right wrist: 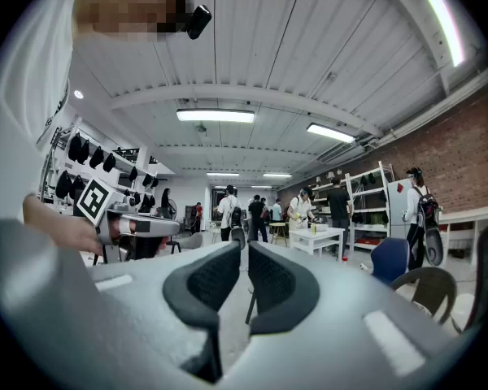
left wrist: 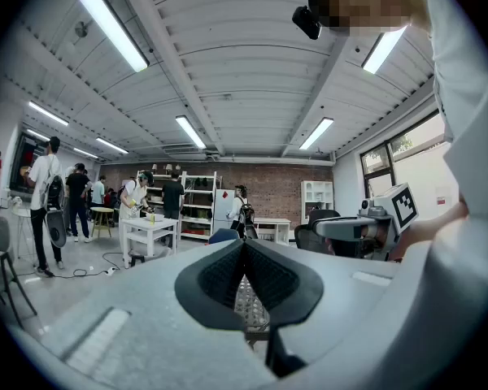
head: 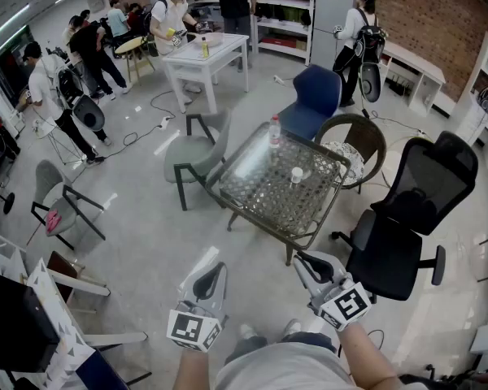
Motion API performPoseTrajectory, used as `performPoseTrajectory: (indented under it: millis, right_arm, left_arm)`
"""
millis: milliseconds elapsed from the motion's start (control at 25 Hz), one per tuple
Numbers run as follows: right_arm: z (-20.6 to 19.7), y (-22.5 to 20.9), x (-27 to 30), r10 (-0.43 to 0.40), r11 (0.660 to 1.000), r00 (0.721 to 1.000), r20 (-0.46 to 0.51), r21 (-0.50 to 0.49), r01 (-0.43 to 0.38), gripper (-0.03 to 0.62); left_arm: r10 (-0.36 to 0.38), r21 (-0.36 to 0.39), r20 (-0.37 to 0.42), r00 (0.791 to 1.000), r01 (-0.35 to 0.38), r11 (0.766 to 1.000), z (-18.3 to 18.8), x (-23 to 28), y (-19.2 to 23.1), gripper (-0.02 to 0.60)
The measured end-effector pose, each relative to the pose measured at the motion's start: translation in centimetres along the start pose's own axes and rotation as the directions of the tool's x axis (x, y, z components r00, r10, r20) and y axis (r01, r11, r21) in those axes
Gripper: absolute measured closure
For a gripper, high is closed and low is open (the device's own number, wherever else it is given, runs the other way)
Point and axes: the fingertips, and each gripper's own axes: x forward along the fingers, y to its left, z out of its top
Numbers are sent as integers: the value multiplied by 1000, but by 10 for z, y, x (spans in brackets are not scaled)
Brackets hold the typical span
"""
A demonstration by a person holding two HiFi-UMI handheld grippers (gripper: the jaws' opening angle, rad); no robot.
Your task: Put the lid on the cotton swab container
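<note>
**First:** Left gripper (head: 220, 268) is hanging nearest, level, jaws clenched on nothing. Where is the container sitting?

**Second:** Cotton swab container (head: 296, 175) is standing on the glass table (head: 256, 195), well ahead. Right gripper (head: 301, 257) is hovering slightly parted, empty. I cannot make out the lid, so stepping closer before reaching seems wise.

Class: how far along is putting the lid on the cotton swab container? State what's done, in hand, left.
Done: nothing visible. The small white container stands on the glass-topped table near a bottle, ahead of both grippers. In hand: nothing; the left gripper is shut and empty, the right gripper slightly open and empty. Left: reach the table, find the lid, which I cannot make out, and fit it.
</note>
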Motion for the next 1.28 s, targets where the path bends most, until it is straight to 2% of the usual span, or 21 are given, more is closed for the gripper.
performPoseTrajectory:
  millis: [280, 440, 720, 880, 1040, 1280]
  right_arm:
    - [5, 14, 18, -14, 1000, 1000, -5, -15, 13, 559]
    - [9, 21, 29, -43, 999, 999, 25, 30, 42, 559]
    - [-6, 10, 43, -125, 991, 992, -14, 36, 125, 559]
    - [-15, -15, 53, -158, 986, 987, -21, 56, 159, 559]
    - [-20, -49, 71, -162, 984, 987, -13, 67, 162, 559]
    - [-24, -120, 96, -161, 983, 987, -13, 91, 161, 559]
  left_arm:
    - [-38, -22, 19, 999, 39, 999, -2, -3, 14, 574]
    - [-57, -10, 31, 998, 58, 998, -3, -11, 34, 574]
    - [-88, -47, 4, 996, 88, 995, -24, -4, 61, 574]
    - [-120, -33, -1, 993, 120, 992, -31, 24, 66, 574]
    - [-113, -35, -1, 994, 112, 993, -28, 68, 74, 574]
    - [-120, -15, -20, 993, 119, 993, -23, 148, 77, 574]
